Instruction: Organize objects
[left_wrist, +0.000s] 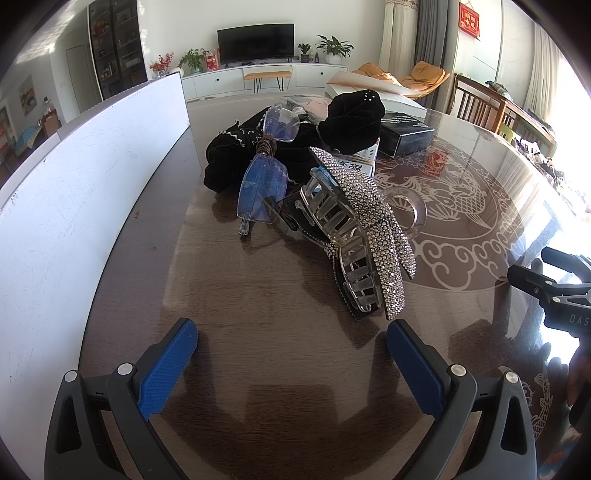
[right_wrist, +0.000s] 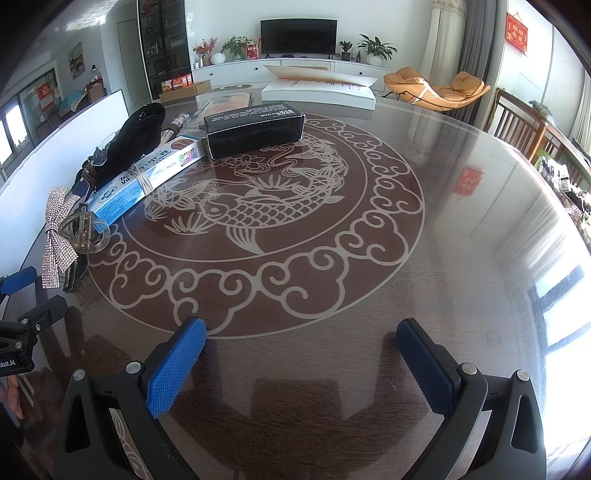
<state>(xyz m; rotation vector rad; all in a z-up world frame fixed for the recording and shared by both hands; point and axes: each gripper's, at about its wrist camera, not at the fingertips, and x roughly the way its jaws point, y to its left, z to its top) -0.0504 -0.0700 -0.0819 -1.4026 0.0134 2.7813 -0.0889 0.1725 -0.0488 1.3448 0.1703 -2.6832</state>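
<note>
Both the left tongs (left_wrist: 291, 341) and the right tongs (right_wrist: 301, 341) hover spread and empty, so sorting seems not yet begun: the rhinestone hair claw (left_wrist: 364, 229), nearest in the pile by the worktop's (right_wrist: 461, 258) left edge, likely needs gripping first

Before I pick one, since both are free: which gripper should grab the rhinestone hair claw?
Probably left. The left gripper is open, with the rhinestone hair claw just ahead of its fingers. The right gripper faces bare table; the claw sits far to its left.
</note>
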